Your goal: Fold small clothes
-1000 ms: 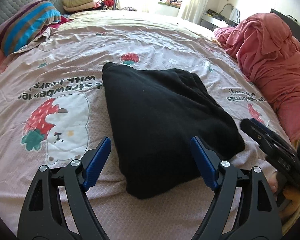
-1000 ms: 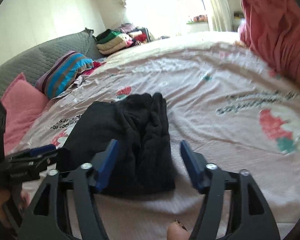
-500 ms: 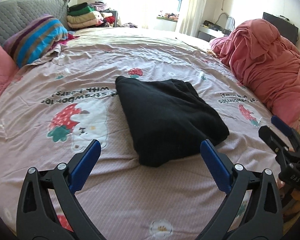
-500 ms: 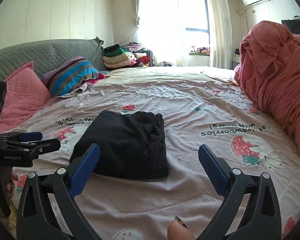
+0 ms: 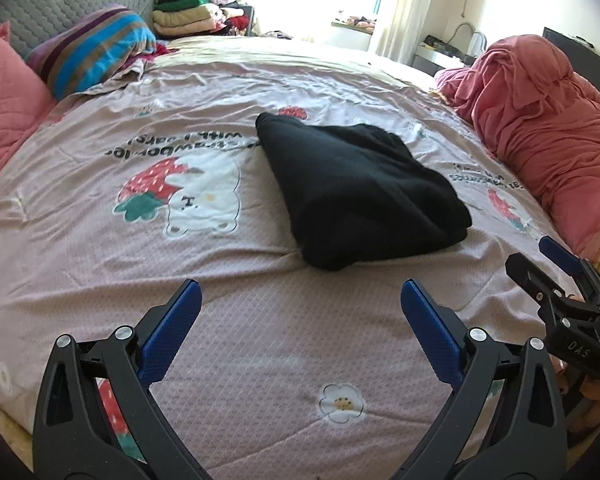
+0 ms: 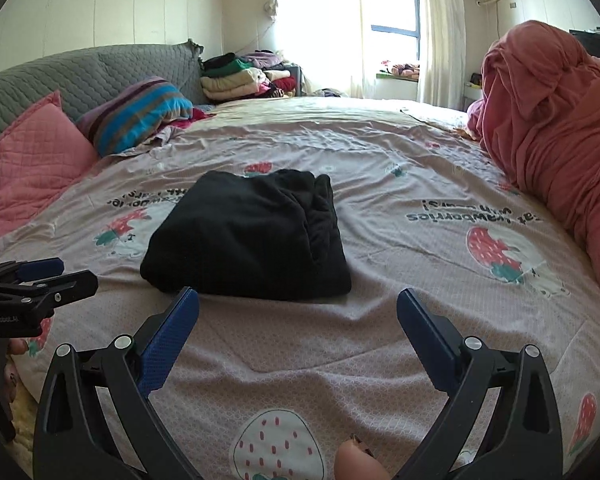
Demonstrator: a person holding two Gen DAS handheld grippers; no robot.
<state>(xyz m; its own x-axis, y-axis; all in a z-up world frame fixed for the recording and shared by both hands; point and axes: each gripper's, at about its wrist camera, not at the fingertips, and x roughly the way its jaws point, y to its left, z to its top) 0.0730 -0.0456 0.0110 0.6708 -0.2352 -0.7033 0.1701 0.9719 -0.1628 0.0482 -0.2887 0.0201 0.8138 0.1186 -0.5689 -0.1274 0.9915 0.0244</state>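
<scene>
Both grippers have backed off the folded black garment (image 5: 360, 196); left gripper (image 5: 300, 308) and right gripper (image 6: 298, 316) fingers spread wide, empty. It looks folded, its far edge possibly bunched.

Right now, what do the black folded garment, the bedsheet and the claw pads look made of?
Black garment: soft knit or fleece, matte, a fine ribbed grain, thick rounded folds.
Bedsheet: thin woven or quilted fabric, probably cotton, matte, with small diamond texture, printed strawberries and creases.
Claw pads: blue, finely stippled, likely rubber or grippy plastic; can't tell which.
</scene>
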